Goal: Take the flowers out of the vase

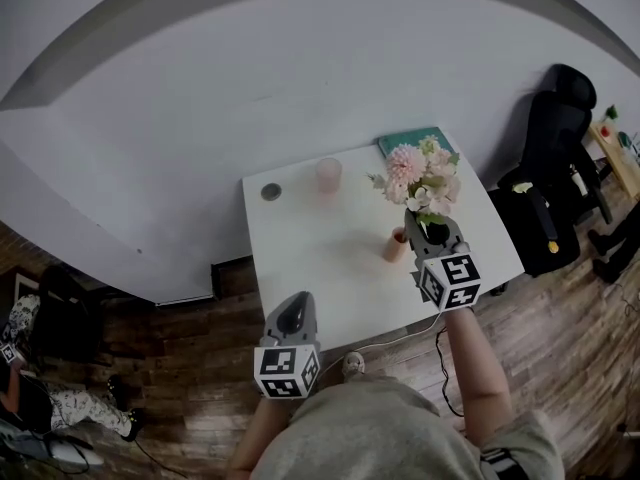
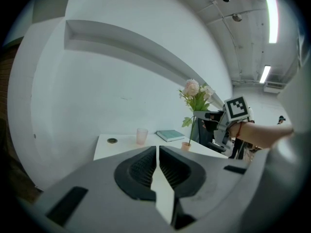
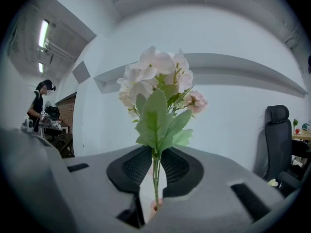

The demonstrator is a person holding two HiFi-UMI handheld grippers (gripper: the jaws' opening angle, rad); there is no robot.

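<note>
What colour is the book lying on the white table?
Teal green. The book shows best in the head view, just behind the flowers.

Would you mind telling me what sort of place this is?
Most likely an office or lab workroom: a small white table against a plain wall, a black office chair nearby, and ceiling strip lights overhead.
</note>
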